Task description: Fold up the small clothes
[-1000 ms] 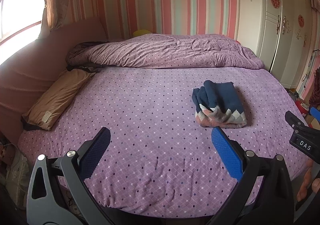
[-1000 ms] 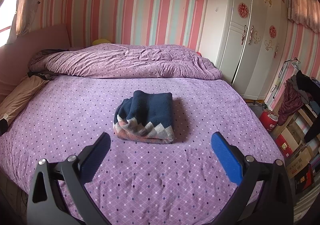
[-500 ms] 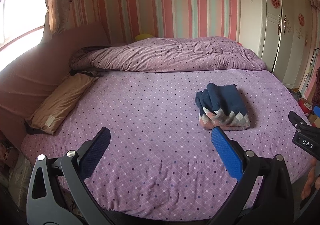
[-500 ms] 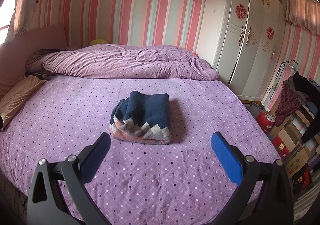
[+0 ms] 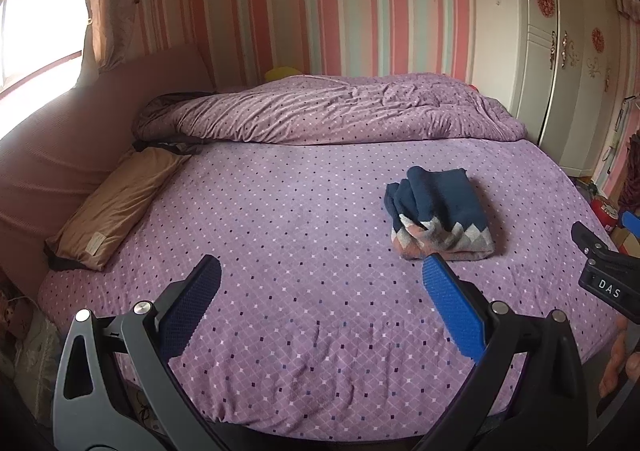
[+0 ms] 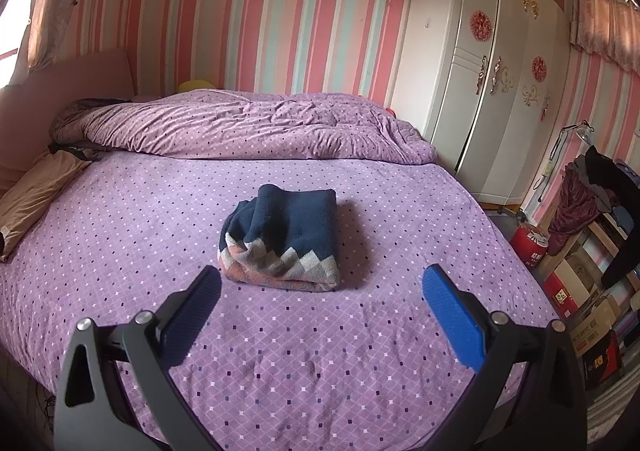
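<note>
A folded navy sweater with a grey and pink zigzag hem lies on the purple dotted bed. In the left wrist view the sweater lies right of centre. My right gripper is open and empty, held just short of the sweater, apart from it. My left gripper is open and empty, left of the sweater over bare bed. The right gripper's body shows at the right edge of the left wrist view.
A bunched purple duvet lies across the bed's far end. A tan pillow sits at the left by the pink headboard. A white wardrobe stands at right, with boxes and a red canister on the floor.
Both grippers have drawn back and risen slightly from the bed; the sweater looks a little farther away. It has not moved. Both grippers stay open.
</note>
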`<act>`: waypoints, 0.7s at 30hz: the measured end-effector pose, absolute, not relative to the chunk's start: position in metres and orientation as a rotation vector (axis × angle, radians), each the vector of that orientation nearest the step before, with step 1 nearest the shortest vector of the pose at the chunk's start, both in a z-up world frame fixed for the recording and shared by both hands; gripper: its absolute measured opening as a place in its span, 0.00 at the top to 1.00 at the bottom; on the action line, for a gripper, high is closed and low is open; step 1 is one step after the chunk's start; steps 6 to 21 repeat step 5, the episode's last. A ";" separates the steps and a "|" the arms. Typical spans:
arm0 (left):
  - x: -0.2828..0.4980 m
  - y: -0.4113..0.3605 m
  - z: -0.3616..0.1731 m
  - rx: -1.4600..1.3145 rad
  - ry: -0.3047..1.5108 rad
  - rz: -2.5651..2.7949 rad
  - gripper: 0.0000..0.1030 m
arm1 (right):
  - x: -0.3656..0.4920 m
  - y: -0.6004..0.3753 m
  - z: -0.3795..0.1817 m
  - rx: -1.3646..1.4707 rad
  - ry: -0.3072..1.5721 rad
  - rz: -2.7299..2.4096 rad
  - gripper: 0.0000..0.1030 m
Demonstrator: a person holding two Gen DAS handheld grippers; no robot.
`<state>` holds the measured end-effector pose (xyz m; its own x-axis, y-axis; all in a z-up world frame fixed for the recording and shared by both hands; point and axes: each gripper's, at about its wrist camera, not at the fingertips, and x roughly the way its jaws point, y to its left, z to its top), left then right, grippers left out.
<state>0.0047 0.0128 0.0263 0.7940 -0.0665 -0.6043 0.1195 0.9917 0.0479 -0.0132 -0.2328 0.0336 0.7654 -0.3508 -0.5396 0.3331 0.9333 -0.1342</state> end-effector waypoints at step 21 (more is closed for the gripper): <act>0.003 0.015 0.029 0.084 0.635 -0.089 0.03 | -0.016 -0.232 0.034 -0.036 0.589 -0.348 0.02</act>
